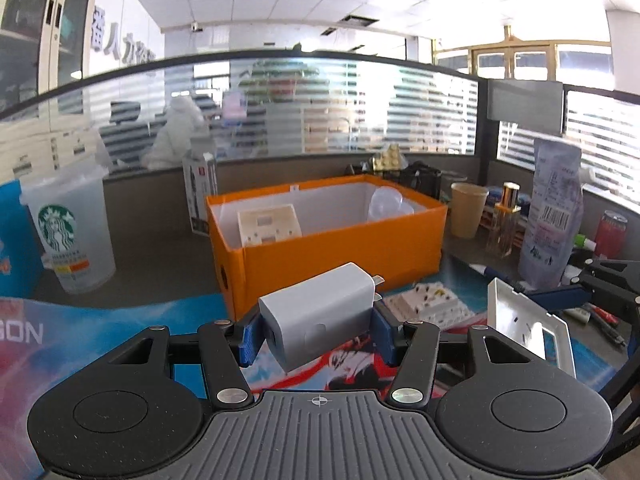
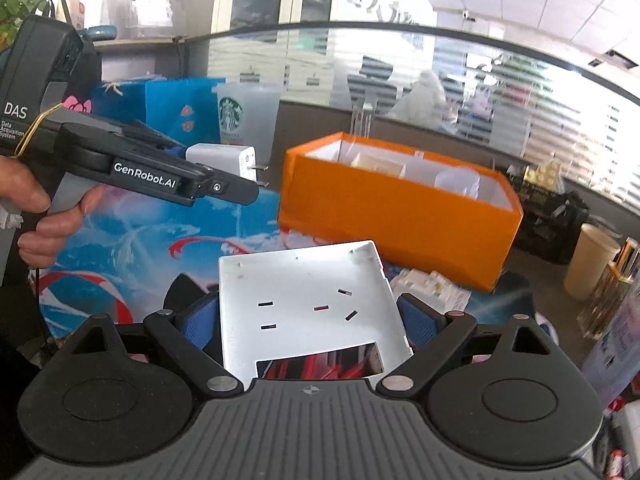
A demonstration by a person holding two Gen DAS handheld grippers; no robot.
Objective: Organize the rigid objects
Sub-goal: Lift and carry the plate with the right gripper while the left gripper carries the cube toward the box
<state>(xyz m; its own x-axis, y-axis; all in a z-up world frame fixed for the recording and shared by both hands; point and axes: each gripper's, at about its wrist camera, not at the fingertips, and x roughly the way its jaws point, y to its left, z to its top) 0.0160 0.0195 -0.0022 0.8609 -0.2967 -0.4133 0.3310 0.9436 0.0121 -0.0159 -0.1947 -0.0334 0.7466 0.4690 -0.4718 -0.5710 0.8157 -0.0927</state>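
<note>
My left gripper [image 1: 316, 332] is shut on a white plug charger [image 1: 320, 312] and holds it above the mat, short of the orange box [image 1: 340, 248]. The charger also shows in the right wrist view [image 2: 224, 158], in the left gripper [image 2: 188, 178]. My right gripper [image 2: 310, 320] is shut on a white socket cover plate [image 2: 304, 300], also seen in the left wrist view [image 1: 524, 328]. The orange box [image 2: 400, 212] holds a beige socket plate [image 1: 268, 224] and a clear round item [image 1: 386, 202]. A white socket insert [image 1: 428, 304] lies on the mat by the box.
A Starbucks cup [image 1: 72, 228] stands at the left, a paper cup [image 1: 466, 208], a perfume bottle [image 1: 506, 220], a plastic bag [image 1: 552, 208] and a red can [image 1: 610, 232] at the right. Pens [image 1: 604, 320] lie at the right. A glass partition runs behind.
</note>
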